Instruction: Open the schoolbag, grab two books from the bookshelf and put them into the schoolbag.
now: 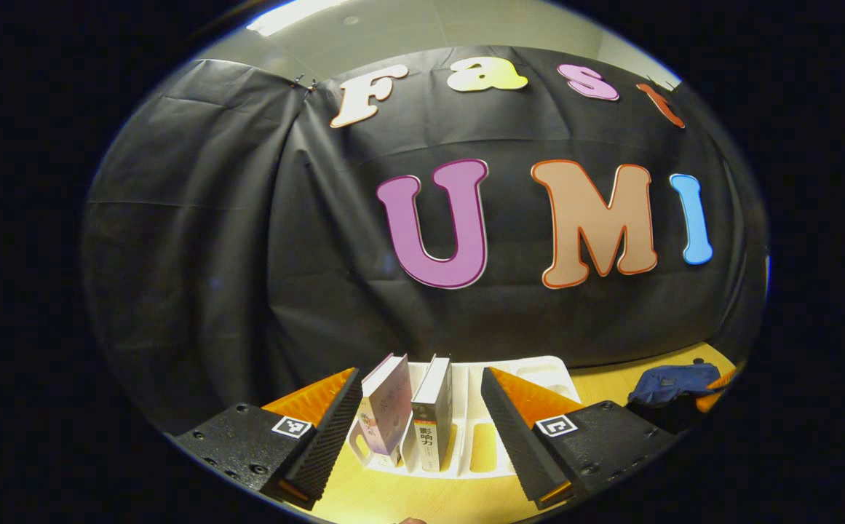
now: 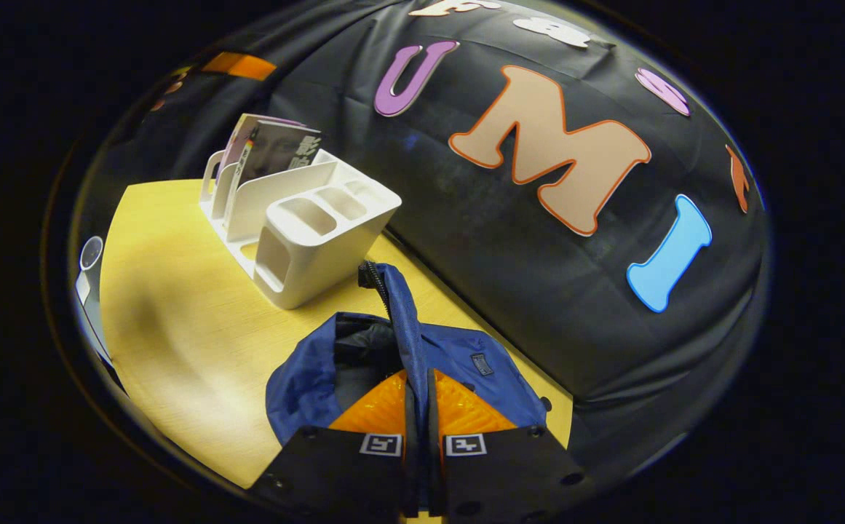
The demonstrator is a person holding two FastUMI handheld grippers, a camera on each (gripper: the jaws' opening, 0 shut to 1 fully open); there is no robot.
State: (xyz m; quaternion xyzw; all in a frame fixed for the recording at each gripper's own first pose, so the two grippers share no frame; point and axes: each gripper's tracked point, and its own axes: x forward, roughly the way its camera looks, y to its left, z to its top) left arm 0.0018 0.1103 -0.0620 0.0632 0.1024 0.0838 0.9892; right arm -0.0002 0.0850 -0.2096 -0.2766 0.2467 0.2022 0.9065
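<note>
While the blue schoolbag [image 2: 458, 356] lies on the yellow worktop [image 2: 175, 320] close to the black cloth wall, its mouth gapes and a raised fold of its zipped edge is pinched between the closed fingers of the right hand-held gripper [image 2: 417, 393]. Just beside the bag stands the white bookshelf [image 2: 313, 233], a slotted organiser with small cups at its near end. Two books stand upright in its slots: a pale, pinkish book [image 1: 386, 404] and a dark book [image 1: 434, 415] whose spine carries Chinese characters, too small to read surely. The left hand-held gripper [image 1: 422, 429] faces them, fingers spread wide and touching nothing, the books framed between.
</note>
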